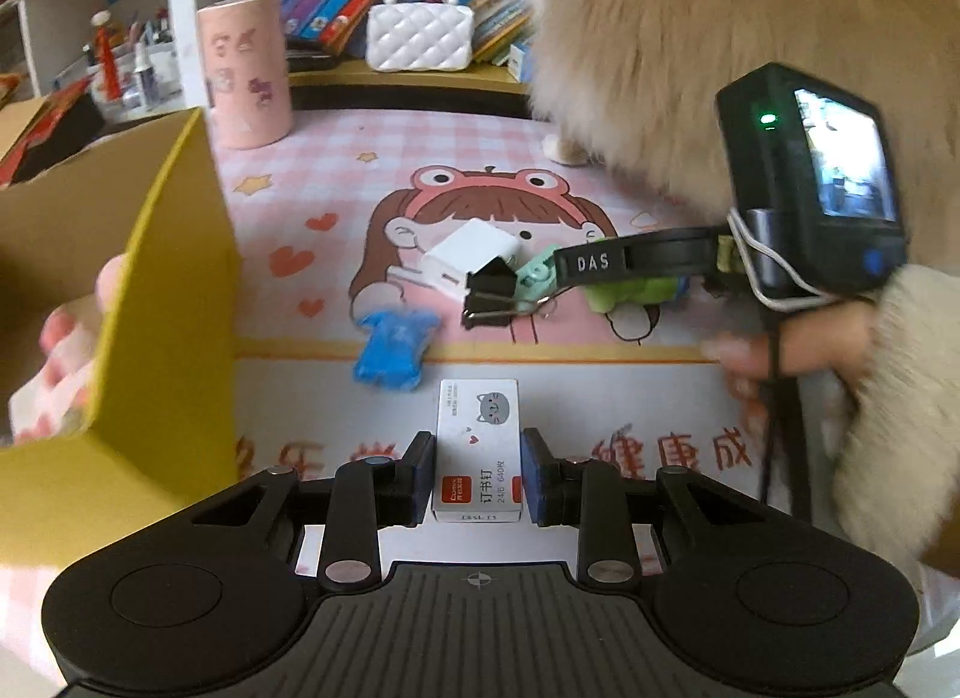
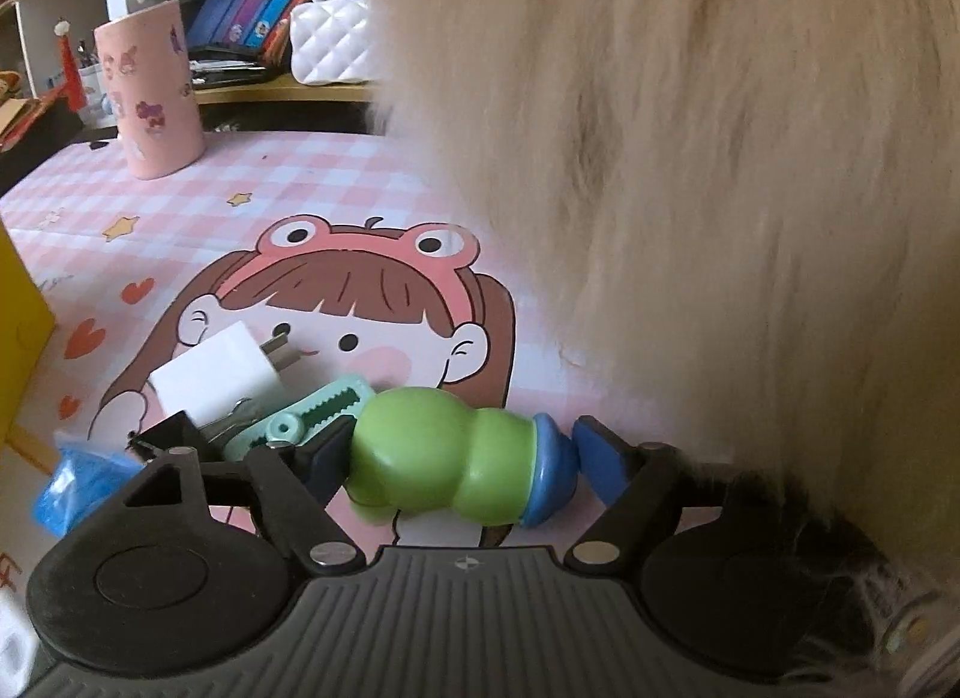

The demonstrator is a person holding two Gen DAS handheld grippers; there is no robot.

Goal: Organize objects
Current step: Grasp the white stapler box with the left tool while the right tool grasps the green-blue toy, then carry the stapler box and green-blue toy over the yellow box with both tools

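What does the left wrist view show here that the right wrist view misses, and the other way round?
Only the left wrist view: the left gripper shut on the staple box, and the black binder clips.
Only the right wrist view: the right gripper with open jaws around the green toy, the blue pad apart from its blue end.
Both: white charger, mint clip, pink cup, yellow box.
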